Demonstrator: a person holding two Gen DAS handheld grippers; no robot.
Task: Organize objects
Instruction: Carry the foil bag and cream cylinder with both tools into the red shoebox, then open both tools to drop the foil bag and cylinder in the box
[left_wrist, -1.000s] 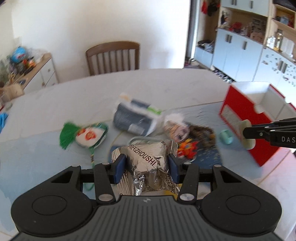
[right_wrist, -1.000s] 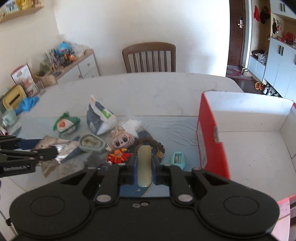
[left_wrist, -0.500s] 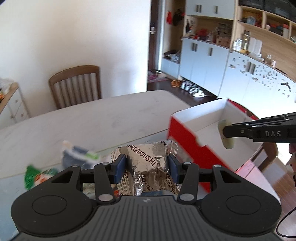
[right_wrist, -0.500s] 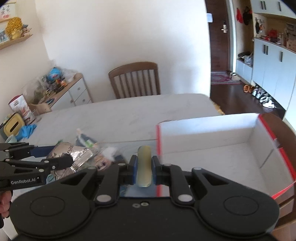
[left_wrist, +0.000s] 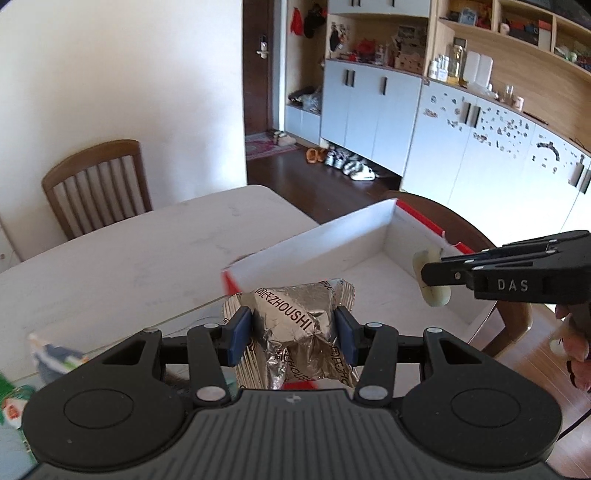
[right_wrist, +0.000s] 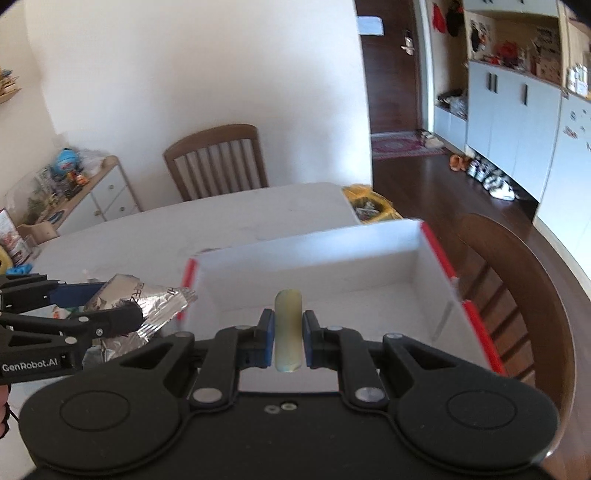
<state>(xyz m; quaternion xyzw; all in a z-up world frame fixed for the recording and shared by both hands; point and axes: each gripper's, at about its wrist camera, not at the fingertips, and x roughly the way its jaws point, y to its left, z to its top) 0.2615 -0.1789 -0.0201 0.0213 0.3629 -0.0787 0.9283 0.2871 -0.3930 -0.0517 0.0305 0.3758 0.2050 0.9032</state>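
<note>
My left gripper (left_wrist: 291, 332) is shut on a crinkled silver foil snack packet (left_wrist: 299, 325), held in the air at the near left corner of the red and white box (left_wrist: 325, 236). From the right wrist view the same foil packet (right_wrist: 147, 306) hangs just left of the box's red corner. My right gripper (right_wrist: 288, 332) is shut on a flat, pale yellow-green disc (right_wrist: 288, 328) held on edge over the open box (right_wrist: 332, 258). In the left wrist view that disc (left_wrist: 430, 277) sits over the box's right part, with the right gripper (left_wrist: 439, 278) reaching in from the right.
The box stands on a white table (left_wrist: 129, 258) near its right end. A wooden chair (left_wrist: 96, 181) is at the far side and another chair (right_wrist: 517, 280) just right of the box. Loose packets (left_wrist: 48, 362) lie on the table to the left. A yellow bin (right_wrist: 369, 206) is behind the table.
Both grippers have swung to the right and risen, away from the pile of objects, and now hang at the box. Each has kept its hold on its object.
</note>
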